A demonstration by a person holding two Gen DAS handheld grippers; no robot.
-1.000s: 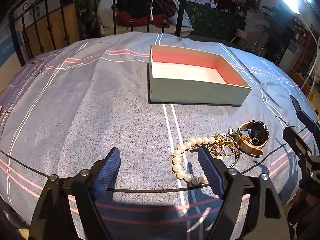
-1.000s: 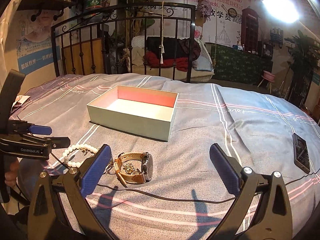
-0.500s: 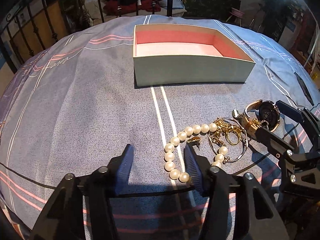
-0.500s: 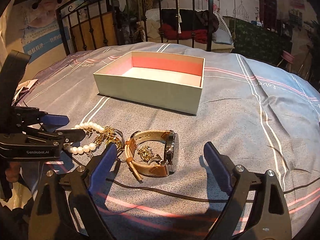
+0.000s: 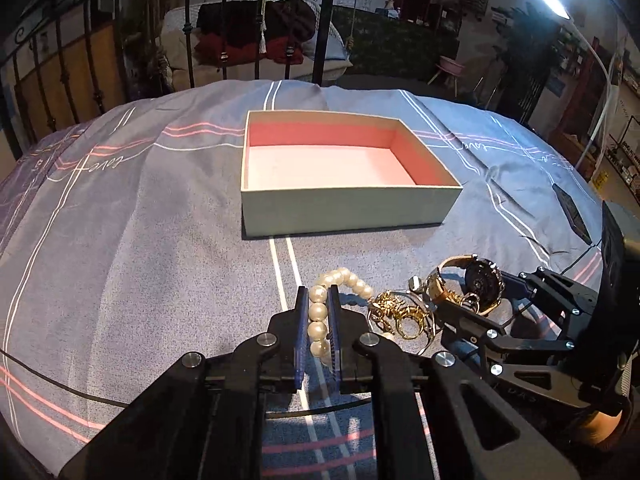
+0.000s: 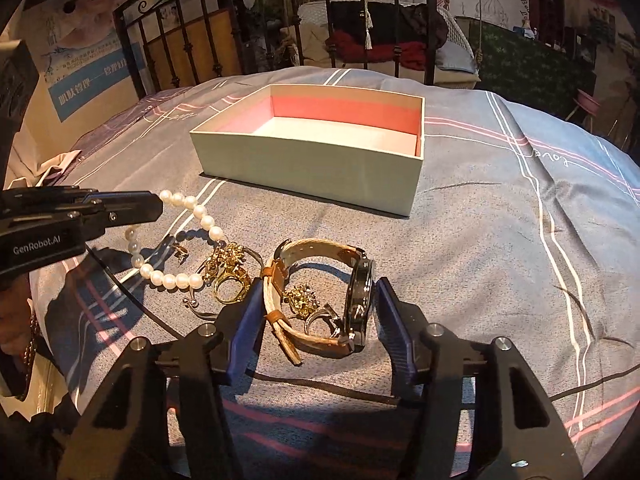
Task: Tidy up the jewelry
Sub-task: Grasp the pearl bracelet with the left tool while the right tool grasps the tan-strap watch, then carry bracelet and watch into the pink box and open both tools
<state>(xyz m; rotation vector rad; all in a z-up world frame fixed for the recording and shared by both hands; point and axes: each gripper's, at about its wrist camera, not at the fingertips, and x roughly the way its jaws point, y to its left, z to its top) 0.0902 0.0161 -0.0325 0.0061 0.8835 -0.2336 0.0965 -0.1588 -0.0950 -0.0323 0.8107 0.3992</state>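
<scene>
Left tool [image 5: 318, 326] clamped tight on the pearl bracelet [image 5: 319, 312]; several beads sit between its blue pads, rest of the strand curves off to the right onto the bed [image 5: 120, 240]; seen from the right wrist, the strand [image 6: 188, 248] hangs from the left tool's [image 6: 154, 209] tip and loops down to the cover. Right tool [image 6: 318, 320] about half open and closing; watch [image 6: 320, 292] lies between its pads, case beside the right pad, strap end beside the left; contact not clear, gaps visible. Gold rings and chain [image 6: 230, 270] lie between bracelet and watch, touching both. Open box [image 6: 320, 148], pink inside, sits on the bed beyond the jewelry, well apart from both tools.
</scene>
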